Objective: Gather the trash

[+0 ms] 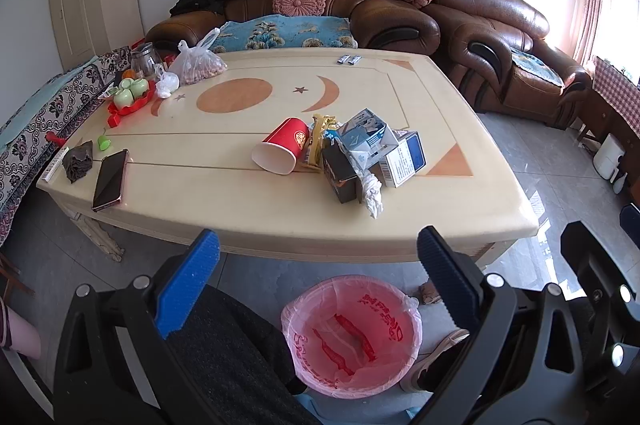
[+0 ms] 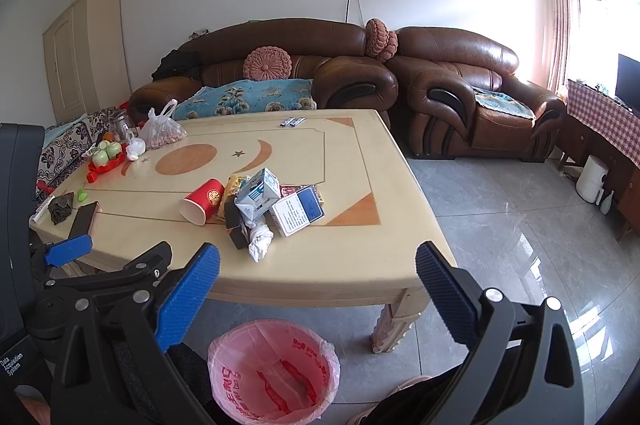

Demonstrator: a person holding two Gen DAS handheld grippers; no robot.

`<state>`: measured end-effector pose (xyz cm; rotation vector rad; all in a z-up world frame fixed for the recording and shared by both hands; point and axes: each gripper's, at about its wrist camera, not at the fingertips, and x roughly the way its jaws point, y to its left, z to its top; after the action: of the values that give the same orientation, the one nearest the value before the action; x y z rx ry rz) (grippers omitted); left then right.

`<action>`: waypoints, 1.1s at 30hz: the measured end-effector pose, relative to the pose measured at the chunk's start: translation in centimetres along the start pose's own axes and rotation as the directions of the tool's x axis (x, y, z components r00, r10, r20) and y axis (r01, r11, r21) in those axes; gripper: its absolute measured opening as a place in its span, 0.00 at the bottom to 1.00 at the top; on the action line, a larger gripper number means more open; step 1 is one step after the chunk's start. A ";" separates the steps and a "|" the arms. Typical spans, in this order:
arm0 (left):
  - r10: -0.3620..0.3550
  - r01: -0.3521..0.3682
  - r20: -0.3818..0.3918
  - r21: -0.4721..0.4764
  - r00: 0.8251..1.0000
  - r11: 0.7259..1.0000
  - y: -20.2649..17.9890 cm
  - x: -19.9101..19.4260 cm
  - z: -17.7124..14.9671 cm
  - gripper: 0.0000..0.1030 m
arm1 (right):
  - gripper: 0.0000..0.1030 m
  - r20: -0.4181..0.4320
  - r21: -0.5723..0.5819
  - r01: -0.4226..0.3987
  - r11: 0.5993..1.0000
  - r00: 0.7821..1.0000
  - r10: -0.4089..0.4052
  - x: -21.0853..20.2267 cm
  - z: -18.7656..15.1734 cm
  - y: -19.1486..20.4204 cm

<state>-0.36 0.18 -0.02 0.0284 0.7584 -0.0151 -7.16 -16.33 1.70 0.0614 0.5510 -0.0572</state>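
i hold the left gripper (image 1: 318,277) and right gripper (image 2: 318,289) spread wide, empty, above the pink-lined bin (image 1: 352,335) on the floor beside the table (image 1: 240,193). the trash pile sits mid-table: red cup (image 1: 282,149), boxes (image 1: 402,159), crumpled tissue (image 1: 372,195). a phone (image 1: 110,179) and tea set (image 1: 130,93) lie well apart at the left end.

left wrist: above bin (image 1: 352,337), facing table (image 1: 280,217), sofa | right wrist: further right, higher | shared: table, bin
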 end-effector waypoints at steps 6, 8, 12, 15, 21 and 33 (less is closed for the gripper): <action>0.001 -0.001 0.008 -0.002 1.000 1.000 0.2 0.1 0.1 0.94 | 0.93 0.000 0.003 -0.004 1.000 1.000 0.004 0.1 -0.1 -0.1; 0.001 -0.001 0.007 -0.002 1.000 1.000 0.2 0.0 0.0 0.94 | 0.93 -0.001 0.002 -0.004 1.000 1.000 0.004 0.1 -0.1 -0.1; -0.002 0.002 0.003 -0.003 1.000 1.000 0.2 0.0 0.0 0.94 | 0.93 -0.001 0.004 -0.005 1.000 1.000 0.005 0.1 -0.1 -0.1; -0.002 0.002 0.001 -0.003 1.000 1.000 0.2 0.0 0.0 0.94 | 0.93 -0.001 0.003 -0.004 1.000 1.000 0.004 0.1 -0.1 0.0; 0.000 0.000 0.000 -0.001 1.000 1.000 0.2 0.0 -0.1 0.94 | 0.93 -0.002 0.004 -0.006 1.000 1.000 0.006 0.1 -0.2 -0.1; -0.005 0.005 -0.006 0.000 1.000 1.000 0.2 0.1 -0.2 0.94 | 0.93 -0.004 0.005 -0.010 1.000 1.000 0.010 0.3 -0.3 -0.1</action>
<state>-0.39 0.41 -0.24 0.0270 0.7644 -0.0194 -7.13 -16.47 1.28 0.0695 0.5547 -0.0485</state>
